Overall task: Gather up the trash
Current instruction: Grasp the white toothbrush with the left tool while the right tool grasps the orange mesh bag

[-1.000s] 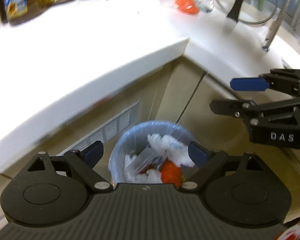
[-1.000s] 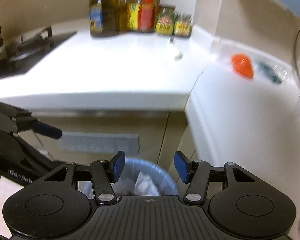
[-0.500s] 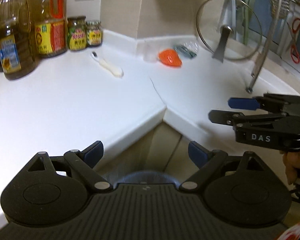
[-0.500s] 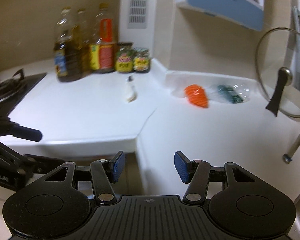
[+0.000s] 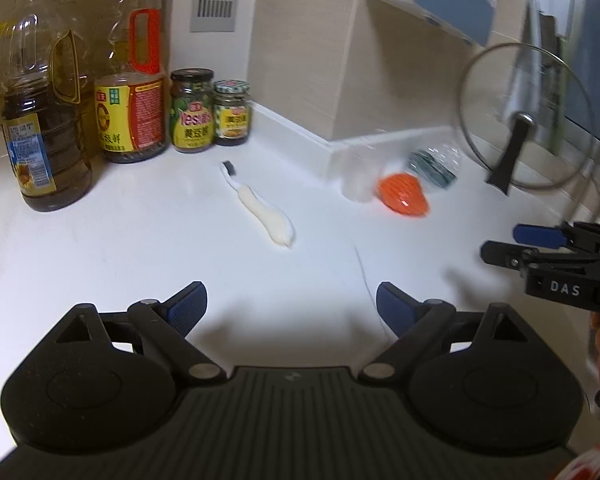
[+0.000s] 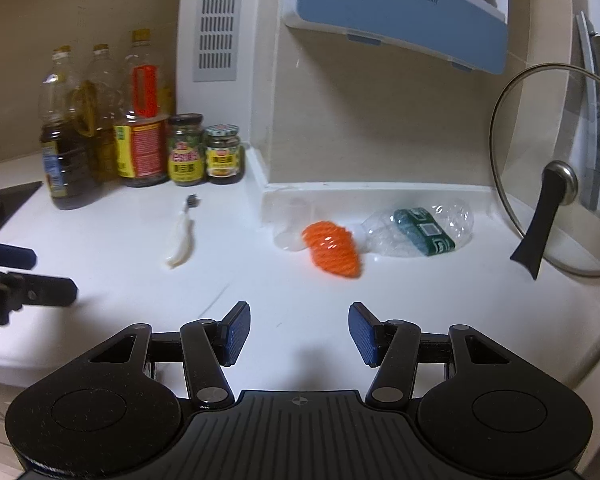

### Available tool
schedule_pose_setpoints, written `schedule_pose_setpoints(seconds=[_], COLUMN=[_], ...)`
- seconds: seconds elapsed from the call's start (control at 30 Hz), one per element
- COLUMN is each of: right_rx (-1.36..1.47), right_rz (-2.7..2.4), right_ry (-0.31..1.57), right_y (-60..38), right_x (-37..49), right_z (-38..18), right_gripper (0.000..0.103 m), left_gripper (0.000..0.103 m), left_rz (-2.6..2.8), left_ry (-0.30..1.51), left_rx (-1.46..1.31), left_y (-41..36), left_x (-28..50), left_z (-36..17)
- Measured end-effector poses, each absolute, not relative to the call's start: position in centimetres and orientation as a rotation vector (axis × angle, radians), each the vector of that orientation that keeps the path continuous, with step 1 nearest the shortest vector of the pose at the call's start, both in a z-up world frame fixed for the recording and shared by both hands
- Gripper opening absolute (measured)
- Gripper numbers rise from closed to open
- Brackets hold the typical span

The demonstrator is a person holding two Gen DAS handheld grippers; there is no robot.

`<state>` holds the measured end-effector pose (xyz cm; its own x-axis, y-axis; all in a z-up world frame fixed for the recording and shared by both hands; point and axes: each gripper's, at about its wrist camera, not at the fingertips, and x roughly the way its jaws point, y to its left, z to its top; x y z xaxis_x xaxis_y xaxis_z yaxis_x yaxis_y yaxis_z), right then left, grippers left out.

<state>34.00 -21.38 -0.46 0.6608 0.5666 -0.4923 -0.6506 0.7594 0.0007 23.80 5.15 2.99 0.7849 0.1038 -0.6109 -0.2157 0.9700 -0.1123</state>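
Jaws of left gripper (image 5: 292, 304) and right gripper (image 6: 298, 332) both open, empty, above white counter (image 6: 420, 300). Trash at 12 o'clock of right gripper: orange net (image 6: 334, 249), crushed bottle (image 6: 420, 228); toothbrush (image 6: 182, 236) at 10 o'clock.

White L-shaped kitchen countertop (image 6: 440, 300), seen from the right wrist view. At ten o'clock stand three oil bottles (image 6: 66, 152), with two labelled jars (image 6: 186, 150) just beside them to the right. A white-handled brush (image 6: 182, 236) lies at eleven o'clock. An orange mesh item (image 6: 334, 250) lies near twelve o'clock, flanked by a clear plastic cup (image 6: 290, 226) on its left and a crushed clear bottle (image 6: 418, 228) on its right. A glass lid (image 6: 556, 184) stands tilted at two o'clock; a stove edge (image 6: 4, 200) sits at nine o'clock.
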Motion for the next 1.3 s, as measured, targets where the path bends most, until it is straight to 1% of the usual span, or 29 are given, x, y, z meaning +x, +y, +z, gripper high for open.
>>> schedule_pose_setpoints(seconds=[0.37, 0.73, 0.9, 1.0, 1.03, 1.1, 1.17, 1.23, 1.3], right_rx=[-0.21, -0.203, -0.161, -0.16, -0.158, -0.152, -0.149, -0.141, -0.13], right_rz=[0.752, 0.806, 0.828, 0.843, 0.846, 0.847, 0.843, 0.835, 0.837], right_ry=[0.524, 0.583, 0.619, 0.619, 0.622, 0.624, 0.621, 0.622, 0.628], right_y=[-19.6, -16.8, -16.3, -15.9, -15.9, -15.9, -15.9, -16.1, -16.2], right_x=[42.7, 49.4, 51.0, 51.2, 51.2, 51.0, 50.7, 50.3, 50.0], right_z=[-1.7, -4.0, -4.9, -5.1, -5.2, -5.2, -5.1, -5.0, -5.0], right_gripper=[0.055, 0.055, 0.055, 0.054, 0.045, 0.042, 0.036, 0.033, 0.032], left_gripper=[0.09, 0.09, 0.088, 0.083, 0.082, 0.076, 0.071, 0.066, 0.057], left_rz=[0.279, 0.324, 0.333, 0.341, 0.344, 0.35, 0.356, 0.363, 0.376], left_ry=[0.66, 0.696, 0.717, 0.726, 0.728, 0.73, 0.74, 0.749, 0.76], left_rx=[-0.184, -0.17, -0.14, -0.141, -0.141, -0.137, -0.134, -0.137, -0.137], left_y=[6.4, 7.2, 7.2, 7.5, 7.6, 7.9, 8.4, 9.0, 9.6], left_x=[30.7, 36.6, 38.6, 39.6, 39.9, 40.5, 41.1, 41.5, 41.8], left_z=[2.2, 0.8, -0.3, -0.8, -1.0, -1.3, -1.7, -2.1, -2.3])
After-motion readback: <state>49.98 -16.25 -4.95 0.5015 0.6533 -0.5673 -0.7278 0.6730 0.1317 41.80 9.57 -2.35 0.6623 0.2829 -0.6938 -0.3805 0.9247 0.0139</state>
